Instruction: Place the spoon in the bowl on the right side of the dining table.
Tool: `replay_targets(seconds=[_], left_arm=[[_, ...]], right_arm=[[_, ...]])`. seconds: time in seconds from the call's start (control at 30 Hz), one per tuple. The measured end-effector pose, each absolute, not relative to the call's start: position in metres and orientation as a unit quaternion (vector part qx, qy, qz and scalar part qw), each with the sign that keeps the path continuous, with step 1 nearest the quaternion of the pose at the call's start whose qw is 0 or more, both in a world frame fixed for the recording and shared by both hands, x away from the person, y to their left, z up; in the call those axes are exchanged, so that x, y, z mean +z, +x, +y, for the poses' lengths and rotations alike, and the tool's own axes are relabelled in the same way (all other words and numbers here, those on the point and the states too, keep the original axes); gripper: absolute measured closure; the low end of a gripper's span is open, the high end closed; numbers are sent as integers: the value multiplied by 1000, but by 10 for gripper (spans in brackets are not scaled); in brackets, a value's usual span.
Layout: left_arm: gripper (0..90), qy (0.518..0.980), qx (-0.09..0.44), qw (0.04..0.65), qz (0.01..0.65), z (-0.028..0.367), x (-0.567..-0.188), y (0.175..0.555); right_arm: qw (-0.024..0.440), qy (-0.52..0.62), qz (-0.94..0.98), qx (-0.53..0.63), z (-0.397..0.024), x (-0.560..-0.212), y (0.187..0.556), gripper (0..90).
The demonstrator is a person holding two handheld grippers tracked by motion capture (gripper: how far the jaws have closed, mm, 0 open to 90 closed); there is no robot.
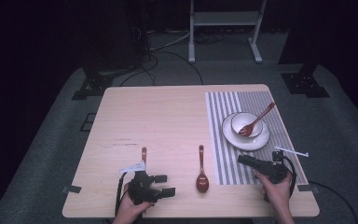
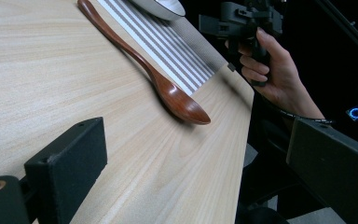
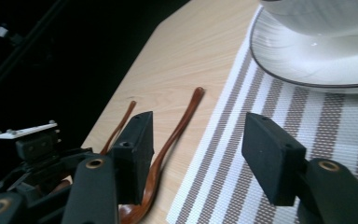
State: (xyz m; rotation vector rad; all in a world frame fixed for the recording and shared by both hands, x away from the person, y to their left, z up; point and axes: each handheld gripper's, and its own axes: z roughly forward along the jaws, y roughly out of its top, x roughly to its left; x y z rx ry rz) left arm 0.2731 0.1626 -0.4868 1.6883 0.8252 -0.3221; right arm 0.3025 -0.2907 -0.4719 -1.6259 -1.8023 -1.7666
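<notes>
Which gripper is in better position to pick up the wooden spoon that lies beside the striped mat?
Probably the right gripper: its open jaws point toward the wooden spoon. The left gripper sits about as near.

spoons 2 (image 1: 202, 171) (image 1: 143, 154) | fork 1 (image 1: 256, 121) | bowl 1 (image 1: 242, 120) | plate 1 (image 1: 261, 141) | placemat 1 (image 1: 223, 163)

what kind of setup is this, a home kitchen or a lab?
Most likely a lab recording station, not a kitchen. A lone wooden table stands on grey carpet amid dark surrounds, with cables and metal stand legs behind it. The striped placemat, bowl and wooden spoon look staged.
</notes>
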Motion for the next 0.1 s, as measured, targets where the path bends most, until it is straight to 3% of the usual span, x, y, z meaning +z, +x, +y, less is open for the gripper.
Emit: replay_targets(seconds=[0.1], left_arm=[[37, 723, -140, 579, 350, 162, -487, 273]], right_arm=[[48, -530, -594, -603, -291, -475, 297, 398]])
